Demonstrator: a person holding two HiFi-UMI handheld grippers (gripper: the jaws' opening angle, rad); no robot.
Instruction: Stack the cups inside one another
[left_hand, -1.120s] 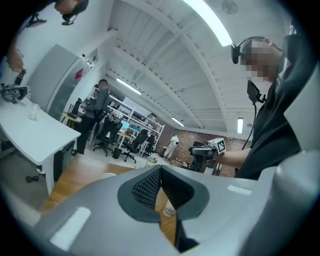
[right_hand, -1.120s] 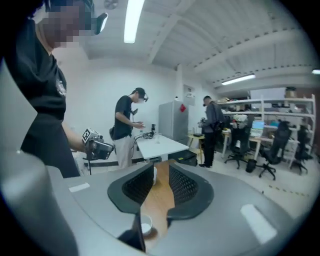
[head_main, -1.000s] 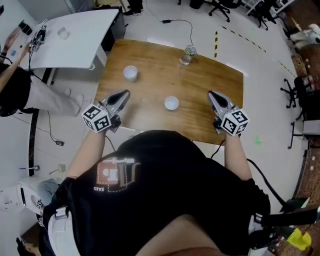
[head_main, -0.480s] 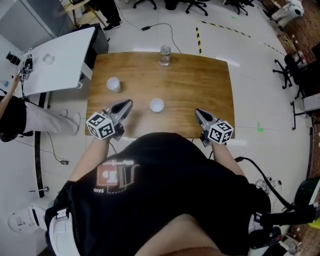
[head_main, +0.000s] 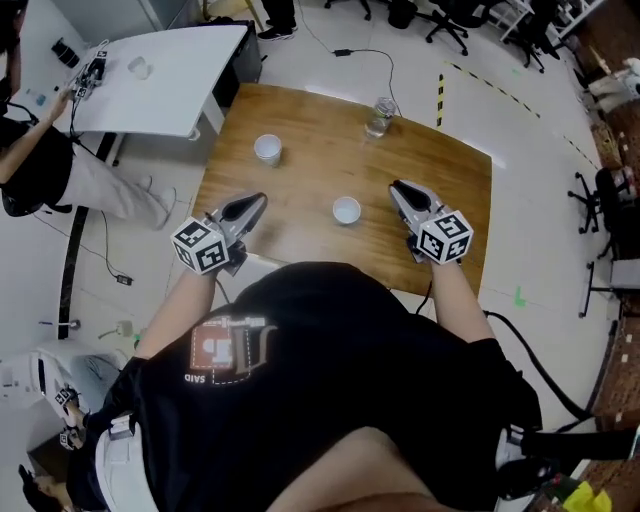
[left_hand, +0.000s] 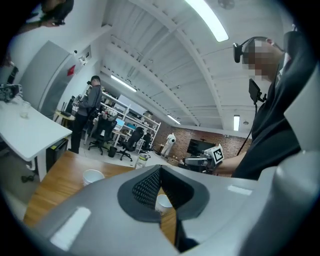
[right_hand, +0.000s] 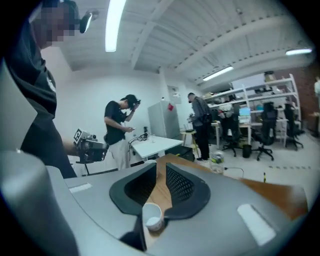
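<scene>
Two white cups stand on the wooden table (head_main: 440, 170): one far left (head_main: 267, 148), one near the middle (head_main: 346, 209). My left gripper (head_main: 258, 201) hovers at the table's front left, jaws shut and empty. In the left gripper view (left_hand: 160, 168) the middle cup (left_hand: 162, 202) shows through the gap behind its tips and the far cup (left_hand: 92, 176) lies to the left. My right gripper (head_main: 396, 187) is right of the middle cup, apart from it. Its jaws (right_hand: 161, 167) have just been opening; nothing is between them, and the cup (right_hand: 151, 217) shows low in the gap.
A clear glass jar (head_main: 379, 113) stands at the table's far edge. A white desk (head_main: 170, 80) is beyond the left corner, with a person (head_main: 40, 170) beside it. A cable runs across the floor behind, and office chairs stand at the back right.
My right gripper has moved forward from the table's front edge, level with the middle cup, and its jaws have parted. The left gripper has shifted slightly toward the table's left edge.
</scene>
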